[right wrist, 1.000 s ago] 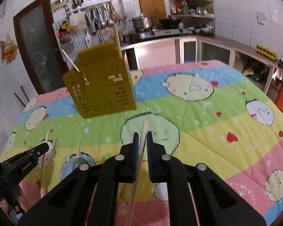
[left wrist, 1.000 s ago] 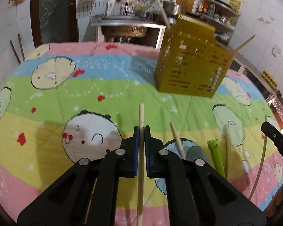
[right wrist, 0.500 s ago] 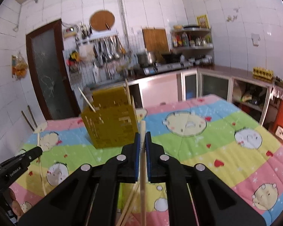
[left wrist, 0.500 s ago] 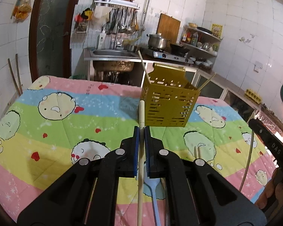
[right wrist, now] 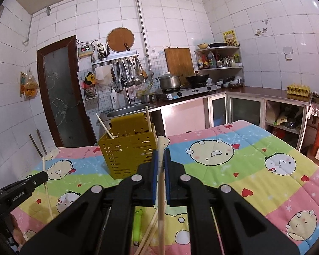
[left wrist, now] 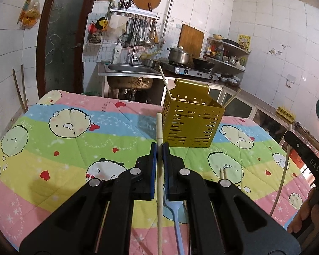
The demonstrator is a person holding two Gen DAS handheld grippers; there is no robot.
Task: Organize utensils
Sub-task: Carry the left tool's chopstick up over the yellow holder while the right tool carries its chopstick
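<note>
Left gripper (left wrist: 160, 146): fingers closed on a wooden chopstick (left wrist: 159, 127), which stands up between the blue pads, its tip in front of the lower left corner of the holder.
Right gripper (right wrist: 160, 154): fingers closed on another wooden chopstick (right wrist: 160, 146), also upright between the pads, tip near the holder's right edge.
Holder (left wrist: 191, 123): yellow slotted box, upright on the quilted cloth (left wrist: 74, 144) with cartoon faces that covers the surface; it is beyond both grippers.
Inside the holder: two chopsticks lean out, one to the left (left wrist: 164, 80) and one to the right (left wrist: 231, 98).
On the cloth: a light blue fork (left wrist: 177, 216) lies under the left gripper; a green utensil (right wrist: 137, 223) and loose chopsticks (right wrist: 147, 235) lie under the right gripper; two short sticks (left wrist: 222, 172) lie near a green face.
Other gripper seen from each side: from the left wrist view, the right gripper shows at the right edge with a thin chopstick hanging from it; from the right wrist view, the left gripper shows at the left edge, likewise with a stick.
Background: sink (left wrist: 129, 70), stove with a pot (left wrist: 178, 55), hanging ladles.
</note>
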